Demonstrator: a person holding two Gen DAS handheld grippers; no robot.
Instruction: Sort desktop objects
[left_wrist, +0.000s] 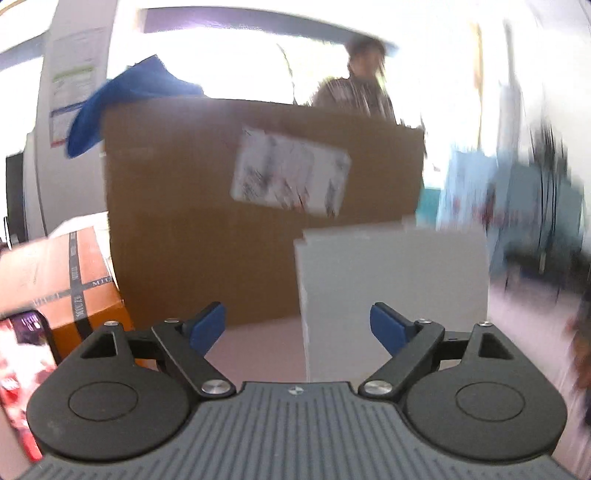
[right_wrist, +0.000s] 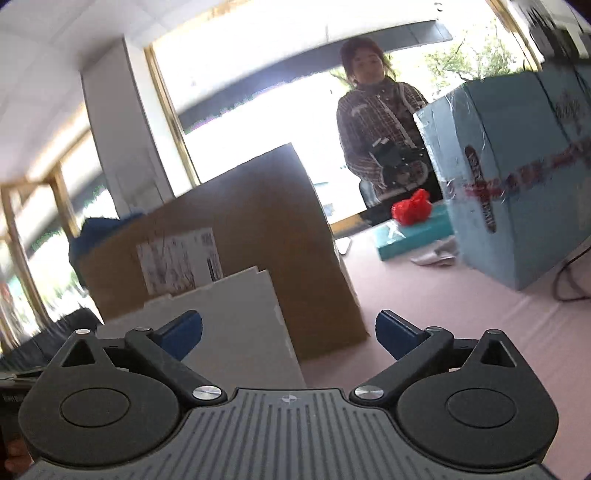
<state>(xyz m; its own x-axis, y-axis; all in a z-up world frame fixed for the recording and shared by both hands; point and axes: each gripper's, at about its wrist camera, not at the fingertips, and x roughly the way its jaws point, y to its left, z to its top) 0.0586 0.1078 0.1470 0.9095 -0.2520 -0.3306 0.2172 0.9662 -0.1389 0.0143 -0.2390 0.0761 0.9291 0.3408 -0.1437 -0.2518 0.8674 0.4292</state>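
My left gripper: blue pads spread wide, grasping nothing. Right gripper likewise spread and empty. An upright white foam board stands just ahead of both, on the pink tabletop. Behind it, a large brown cardboard box. Light-blue foam box farther right.

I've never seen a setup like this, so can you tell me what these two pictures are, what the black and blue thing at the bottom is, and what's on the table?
Each picture comes from a camera mounted on a hand-held gripper, looking forward along its two blue-tipped fingers. One shows the left gripper, the other the right gripper. Both stand open and hold nothing. On the pinkish table stand a large brown cardboard box, a white box in front of it, a light blue box, a teal box with a red bag on top, and an orange box. A person stands behind the table.
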